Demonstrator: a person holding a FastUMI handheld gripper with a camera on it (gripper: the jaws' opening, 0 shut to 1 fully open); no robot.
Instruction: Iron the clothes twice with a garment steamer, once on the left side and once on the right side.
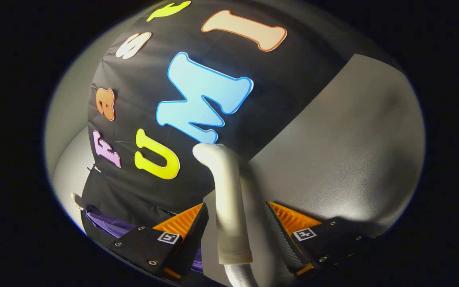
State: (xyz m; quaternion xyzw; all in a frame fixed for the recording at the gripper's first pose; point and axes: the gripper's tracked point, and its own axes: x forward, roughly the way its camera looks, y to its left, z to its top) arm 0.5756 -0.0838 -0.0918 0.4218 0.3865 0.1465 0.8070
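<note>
The white garment steamer wand [229, 199] stands upright between my fingers, its curved head [209, 152] bent to the left beyond the fingertips and its ribbed hose [240, 277] leaving below. My gripper [235, 213] is open around the handle, with a narrow gap showing on the left side and a wider one on the right. A purple garment [106, 224] hangs low on the left, partly hidden behind the left finger [185, 225]. A white hanger hook [77, 199] shows just above it.
The black cloth wall [285, 91] spans the space beyond the steamer. A pale grey panel [353, 159] lies ahead on the right, and a light wall [64, 119] on the far left.
</note>
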